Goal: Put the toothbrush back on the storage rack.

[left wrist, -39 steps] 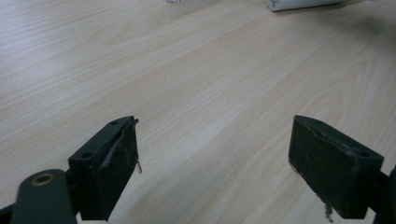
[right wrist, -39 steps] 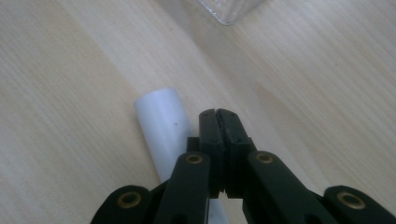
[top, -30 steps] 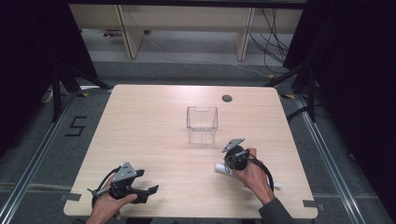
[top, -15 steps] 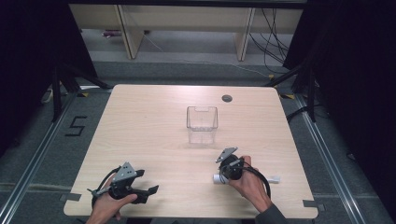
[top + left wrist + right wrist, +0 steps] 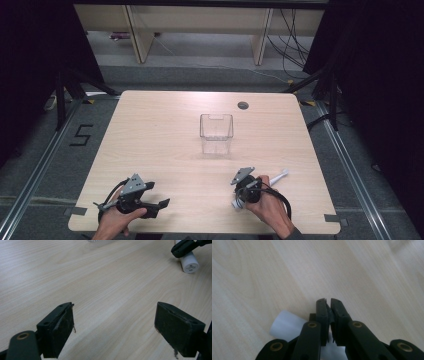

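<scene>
Tabletop: white tube under right claw

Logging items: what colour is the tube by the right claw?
White plastic tube, clearest in the left gripper view.

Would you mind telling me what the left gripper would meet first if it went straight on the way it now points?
Probably bare table: the left gripper, open, looks across wood. Farther on, to the right of that line, lie the white tube and the right gripper; depth is hard to judge.

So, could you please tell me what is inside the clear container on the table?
Through its clear walls, the container looks empty. The white tube lies outside it, partly covered by the right claw.
</scene>
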{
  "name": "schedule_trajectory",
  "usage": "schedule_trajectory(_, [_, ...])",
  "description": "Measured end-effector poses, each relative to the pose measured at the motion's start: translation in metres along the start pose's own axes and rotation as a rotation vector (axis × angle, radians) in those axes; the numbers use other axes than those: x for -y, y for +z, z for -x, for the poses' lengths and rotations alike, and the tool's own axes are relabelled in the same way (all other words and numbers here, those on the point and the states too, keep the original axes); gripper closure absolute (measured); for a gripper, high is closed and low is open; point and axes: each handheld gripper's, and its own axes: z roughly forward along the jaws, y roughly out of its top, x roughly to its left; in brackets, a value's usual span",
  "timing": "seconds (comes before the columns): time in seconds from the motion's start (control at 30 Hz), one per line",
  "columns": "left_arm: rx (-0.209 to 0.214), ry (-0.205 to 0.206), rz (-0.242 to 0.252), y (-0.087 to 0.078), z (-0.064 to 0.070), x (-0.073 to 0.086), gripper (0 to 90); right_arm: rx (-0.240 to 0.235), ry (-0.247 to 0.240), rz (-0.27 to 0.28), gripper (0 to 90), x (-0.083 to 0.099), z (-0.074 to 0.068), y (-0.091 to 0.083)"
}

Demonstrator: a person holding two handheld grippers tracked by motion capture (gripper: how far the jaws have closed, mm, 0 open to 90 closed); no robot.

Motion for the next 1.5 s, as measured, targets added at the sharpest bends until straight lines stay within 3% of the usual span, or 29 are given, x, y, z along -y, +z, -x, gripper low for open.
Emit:
schedule_trajectory(0.03, [0.000, 0.000, -0.001, 0.000, 0.000, 0.000, 15.2, -0.001, -0.007, 0.002, 85.3, 0.002, 0.000, 0.000])
schedule_trajectory(0.07, [0.000, -0.001, -0.002, 0.000, 0.000, 0.000, 15.2, -0.002, 0.020, -0.004, 85.0, 0.006, -0.003, -0.003])
schedule_trajectory(0.23, [-0.001, -0.002, -0.011, 0.000, 0.000, 0.000, 15.2, -0.023, 0.017, 0.014, 84.5, 0.015, -0.002, -0.007])
schedule_trajectory(0.27, [-0.001, 0.001, -0.009, 0.000, 0.000, 0.000, 15.2, -0.018, 0.046, 0.006, 84.3, 0.017, -0.003, -0.010])
schedule_trajectory(0.37, [-0.002, 0.002, -0.009, 0.000, 0.000, 0.000, 15.2, -0.022, 0.040, 0.019, 84.2, 0.021, -0.003, -0.012])
schedule_trajectory(0.5, [-0.002, 0.003, -0.012, 0.000, 0.000, 0.000, 15.2, -0.030, 0.069, 0.012, 83.8, 0.029, -0.004, -0.017])
schedule_trajectory(0.57, [-0.002, 0.003, -0.012, 0.000, 0.000, 0.000, 15.2, -0.038, 0.052, 0.025, 83.7, 0.033, -0.003, -0.017])
schedule_trajectory(0.77, [-0.004, 0.005, -0.020, -0.001, 0.000, 0.000, 15.2, -0.024, 0.077, 0.025, 82.9, 0.041, -0.002, -0.023])
schedule_trajectory(1.0, [-0.001, 0.005, -0.027, -0.001, 0.000, 0.000, 15.2, -0.025, 0.109, 0.015, 82.8, 0.049, 0.001, -0.029])
schedule_trajectory(1.07, [0.001, 0.012, -0.025, -0.001, -0.001, -0.001, 15.2, -0.026, 0.088, 0.015, 82.6, 0.052, 0.006, -0.030])
schedule_trajectory(1.17, [0.001, 0.014, -0.027, -0.001, -0.001, 0.000, 15.2, -0.020, 0.123, 0.001, 82.4, 0.054, 0.006, -0.032])
schedule_trajectory(1.27, [0.000, 0.014, -0.028, -0.001, -0.001, 0.000, 15.2, -0.023, 0.125, -0.006, 82.0, 0.056, 0.010, -0.034])
schedule_trajectory(1.5, [-0.006, 0.013, -0.026, -0.001, -0.001, 0.000, 15.2, -0.012, 0.119, 0.018, 74.5, 0.057, 0.019, -0.046])
